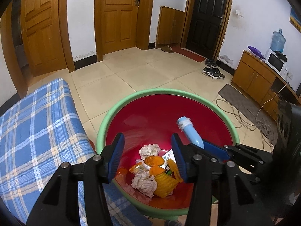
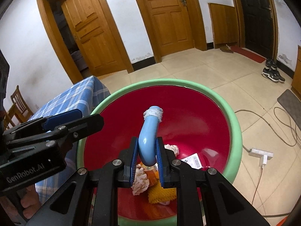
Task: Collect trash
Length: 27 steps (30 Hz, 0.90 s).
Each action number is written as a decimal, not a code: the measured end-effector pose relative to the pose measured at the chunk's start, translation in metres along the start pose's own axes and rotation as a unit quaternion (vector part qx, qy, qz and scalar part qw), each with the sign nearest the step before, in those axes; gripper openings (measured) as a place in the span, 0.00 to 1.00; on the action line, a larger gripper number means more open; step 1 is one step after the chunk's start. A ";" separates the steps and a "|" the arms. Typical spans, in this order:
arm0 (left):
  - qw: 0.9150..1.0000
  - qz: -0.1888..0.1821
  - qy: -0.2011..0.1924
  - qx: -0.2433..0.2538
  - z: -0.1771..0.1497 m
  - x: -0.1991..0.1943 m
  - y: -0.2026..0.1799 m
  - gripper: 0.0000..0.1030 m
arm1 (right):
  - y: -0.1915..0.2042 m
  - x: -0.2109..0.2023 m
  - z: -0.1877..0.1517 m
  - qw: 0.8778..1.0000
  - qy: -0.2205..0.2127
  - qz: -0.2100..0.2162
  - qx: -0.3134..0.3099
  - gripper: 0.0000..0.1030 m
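Observation:
A red basin with a green rim point(image 1: 131, 101) point(image 2: 233, 116) stands on the floor beside the table. In it lie crumpled tissue point(image 1: 144, 184) point(image 2: 140, 183), orange peel point(image 1: 153, 161), yellow foam netting point(image 1: 165, 185) point(image 2: 160, 194) and a barcode label point(image 2: 193, 160). My right gripper point(image 2: 146, 156) is shut on a curved light-blue tube point(image 2: 148, 141) point(image 1: 190, 131) with white tape at its end, held above the basin. My left gripper point(image 1: 147, 158) is open and empty over the basin's near side; it also shows in the right wrist view point(image 2: 62, 120).
A table with a blue plaid cloth point(image 1: 37, 131) point(image 2: 71, 98) is at the left, next to the basin. Cables point(image 1: 244, 116) and a power strip point(image 2: 260, 153) lie on the tiled floor at the right. Shoes point(image 1: 212, 72), a wooden cabinet point(image 1: 254, 75) and doors stand farther off.

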<state>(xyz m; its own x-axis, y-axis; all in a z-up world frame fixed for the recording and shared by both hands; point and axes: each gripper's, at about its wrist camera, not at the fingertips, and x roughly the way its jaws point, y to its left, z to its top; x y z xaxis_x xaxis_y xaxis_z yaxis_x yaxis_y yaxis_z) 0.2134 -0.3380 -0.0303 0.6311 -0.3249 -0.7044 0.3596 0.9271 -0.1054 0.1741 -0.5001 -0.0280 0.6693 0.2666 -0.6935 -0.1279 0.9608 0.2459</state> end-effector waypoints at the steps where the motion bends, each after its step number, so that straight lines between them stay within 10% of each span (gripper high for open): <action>1: 1.000 -0.004 0.000 -0.002 0.000 0.000 0.000 0.50 | 0.001 0.000 0.000 1.000 0.001 0.000 -0.001 0.18; 11: 1.000 -0.007 0.004 -0.001 -0.001 -0.002 -0.003 0.50 | 0.002 0.003 0.000 1.000 0.005 0.000 -0.005 0.19; 18: 1.000 -0.003 0.006 0.000 -0.001 -0.002 -0.002 0.50 | 0.005 -0.001 0.002 1.000 -0.013 0.009 -0.003 0.56; 27: 1.000 -0.004 -0.005 0.000 0.004 -0.011 -0.002 0.72 | 0.006 -0.002 0.004 1.000 -0.015 0.006 -0.003 0.59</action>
<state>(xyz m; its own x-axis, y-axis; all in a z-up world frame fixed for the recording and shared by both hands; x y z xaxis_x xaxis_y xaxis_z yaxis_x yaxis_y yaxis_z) 0.2085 -0.3371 -0.0200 0.6357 -0.3341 -0.6959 0.3648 0.9245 -0.1105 0.1748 -0.4947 -0.0222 0.6892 0.2759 -0.6700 -0.1406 0.9580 0.2500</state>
